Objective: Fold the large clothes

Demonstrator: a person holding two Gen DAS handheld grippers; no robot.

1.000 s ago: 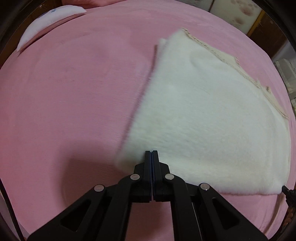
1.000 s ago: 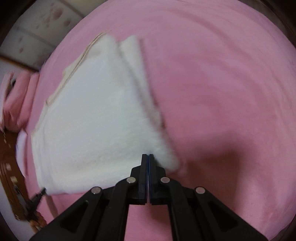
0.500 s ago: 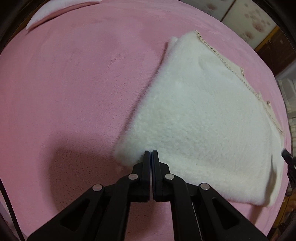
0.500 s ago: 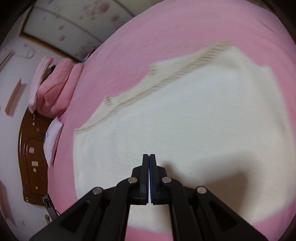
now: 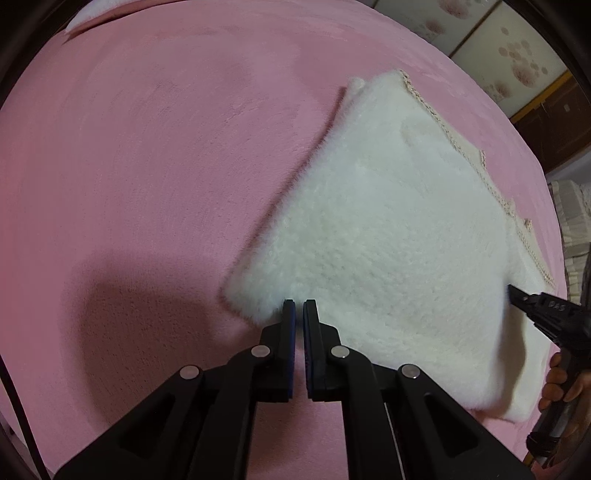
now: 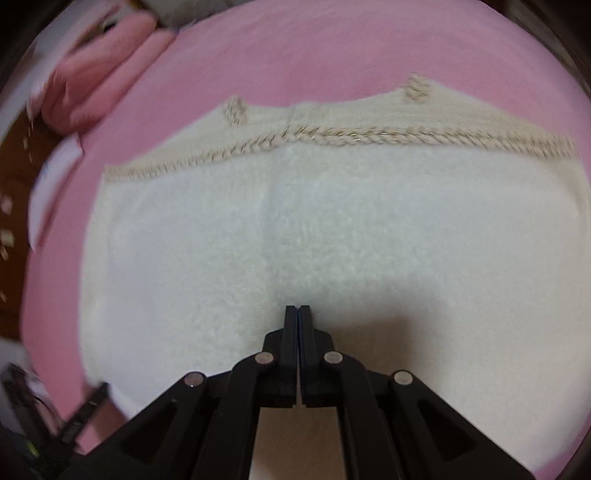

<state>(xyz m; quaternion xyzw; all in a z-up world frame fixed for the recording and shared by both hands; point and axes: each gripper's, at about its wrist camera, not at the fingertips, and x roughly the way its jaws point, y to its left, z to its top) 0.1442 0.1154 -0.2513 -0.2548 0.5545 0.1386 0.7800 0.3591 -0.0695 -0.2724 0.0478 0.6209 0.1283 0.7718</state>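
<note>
A fluffy white garment (image 5: pixel 388 236) lies folded flat on a pink bed cover (image 5: pixel 147 166), with a beige braided trim (image 6: pixel 351 138) along its far edge. My left gripper (image 5: pixel 299 304) sits at the garment's near left corner, jaws parted by a narrow gap with nothing between them. My right gripper (image 6: pixel 297 308) is shut and empty, hovering over the middle of the garment (image 6: pixel 295 229). The right gripper also shows at the right edge of the left wrist view (image 5: pixel 517 295), held by a hand.
Pink pillows (image 6: pixel 107 88) and a brown wooden headboard (image 6: pixel 14 184) lie at the left of the right wrist view. Patterned cupboard doors (image 5: pixel 498 44) stand beyond the bed. A white pillow (image 5: pixel 96 9) lies at the far left corner.
My left gripper's jaws have parted slightly at the garment's corner. My right gripper has swung from the garment's corner to over its middle, now facing the trimmed edge.
</note>
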